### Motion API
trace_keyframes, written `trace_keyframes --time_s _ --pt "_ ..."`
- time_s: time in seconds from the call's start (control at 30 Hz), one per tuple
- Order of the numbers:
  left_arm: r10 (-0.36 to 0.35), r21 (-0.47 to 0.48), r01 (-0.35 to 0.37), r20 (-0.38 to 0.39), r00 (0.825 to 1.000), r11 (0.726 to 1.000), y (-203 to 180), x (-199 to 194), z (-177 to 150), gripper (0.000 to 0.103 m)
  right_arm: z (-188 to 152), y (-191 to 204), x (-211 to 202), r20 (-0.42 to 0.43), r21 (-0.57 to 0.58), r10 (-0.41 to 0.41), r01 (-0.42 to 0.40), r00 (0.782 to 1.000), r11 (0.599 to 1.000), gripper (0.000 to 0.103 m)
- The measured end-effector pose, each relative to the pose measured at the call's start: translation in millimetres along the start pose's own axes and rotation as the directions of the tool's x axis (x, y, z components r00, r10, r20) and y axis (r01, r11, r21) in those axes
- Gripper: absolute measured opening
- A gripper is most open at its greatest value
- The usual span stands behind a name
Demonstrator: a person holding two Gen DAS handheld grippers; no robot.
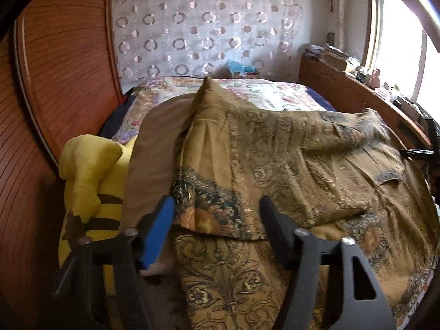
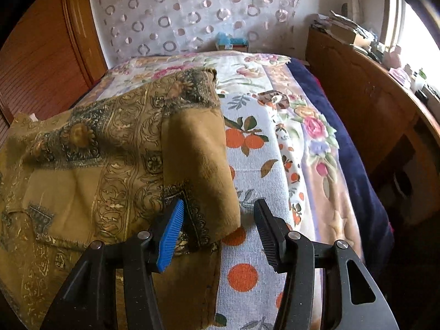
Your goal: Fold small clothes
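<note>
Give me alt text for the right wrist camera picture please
The open right hand-held gripper hovers at a folded-over edge of an ochre patterned garment, which lies on a bed sheet printed with oranges. A wooden sideboard stands to the right.

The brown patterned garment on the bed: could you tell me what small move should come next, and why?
Probably close both grippers on the cloth. The brown patterned garment lies partly folded on the bed, and a corner sits between the open jaws of the left gripper and of the right gripper, not yet pinched.
</note>
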State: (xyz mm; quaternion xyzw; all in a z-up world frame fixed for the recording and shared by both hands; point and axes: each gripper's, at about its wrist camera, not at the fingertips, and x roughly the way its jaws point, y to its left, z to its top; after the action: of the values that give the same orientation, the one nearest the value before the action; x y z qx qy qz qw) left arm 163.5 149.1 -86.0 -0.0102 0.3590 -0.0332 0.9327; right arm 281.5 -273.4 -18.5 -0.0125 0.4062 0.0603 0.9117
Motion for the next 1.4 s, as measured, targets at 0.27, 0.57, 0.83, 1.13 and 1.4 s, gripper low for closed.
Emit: trace_keyframes --time_s 0.27,0.57,0.83,1.13,1.4 --pt "0.039 0.059 -0.037 -0.026 0.999 0.998 -6 2 2 0.025 -10 1 -1 0.021 -0.008 -0.010 0.010 1.000 1.000 0.055" --pt "0.082 0.027 -0.081 -0.022 0.996 0.996 13 -3 2 0.025 -25 24 -5 0.048 -0.127 0.029 -0.023 0.998 0.992 0.005" --pt "0.101 0.022 -0.100 -0.064 0.993 0.995 16 10 -1 0.032 -13 32 -67 0.218 -0.123 0.127 -0.101 0.968 0.987 0.003" --pt "0.109 0.004 -0.109 -0.064 0.992 0.994 22 14 -2 0.047 -29 42 -93 0.266 -0.147 0.151 -0.115 0.952 0.982 0.002" --pt "0.066 0.035 -0.065 -0.032 0.997 0.997 16 6 -2 0.007 -29 45 -89 0.237 -0.158 0.139 -0.104 0.961 0.982 0.002"
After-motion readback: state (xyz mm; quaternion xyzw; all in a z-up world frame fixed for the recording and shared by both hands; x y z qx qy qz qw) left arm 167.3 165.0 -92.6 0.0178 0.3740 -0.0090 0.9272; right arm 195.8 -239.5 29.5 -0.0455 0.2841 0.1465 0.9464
